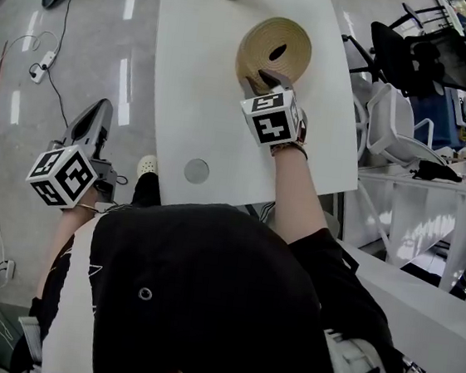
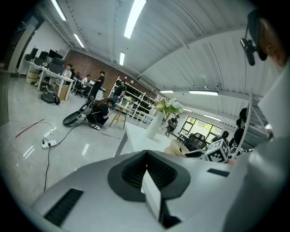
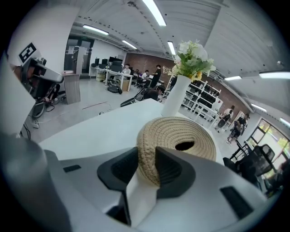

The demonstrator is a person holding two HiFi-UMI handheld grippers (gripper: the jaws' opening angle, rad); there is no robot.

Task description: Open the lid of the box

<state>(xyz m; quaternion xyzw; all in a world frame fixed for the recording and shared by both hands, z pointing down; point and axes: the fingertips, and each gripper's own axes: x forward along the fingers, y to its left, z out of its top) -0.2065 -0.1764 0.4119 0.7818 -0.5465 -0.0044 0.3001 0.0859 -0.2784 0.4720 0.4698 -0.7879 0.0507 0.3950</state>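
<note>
A round woven box [image 1: 275, 51] with a dark oval hole in its lid stands on the white table [image 1: 188, 68]. My right gripper [image 1: 266, 83] is at the box's near edge. In the right gripper view the lid's thick woven rim [image 3: 149, 149] sits between the two pads, which press on it from both sides, so the right gripper [image 3: 147, 156] is shut on the rim. My left gripper [image 1: 97, 116] hangs beside the table's left edge over the floor, far from the box. Its jaws meet with nothing between them in the left gripper view [image 2: 146, 154].
A white vase [image 3: 174, 97] of flowers stands on the table beyond the box. A round grommet [image 1: 196, 170] is set in the tabletop near me. Office chairs [image 1: 415, 56] and desks crowd the right side. Cables and a power strip [image 1: 42, 64] lie on the floor at left.
</note>
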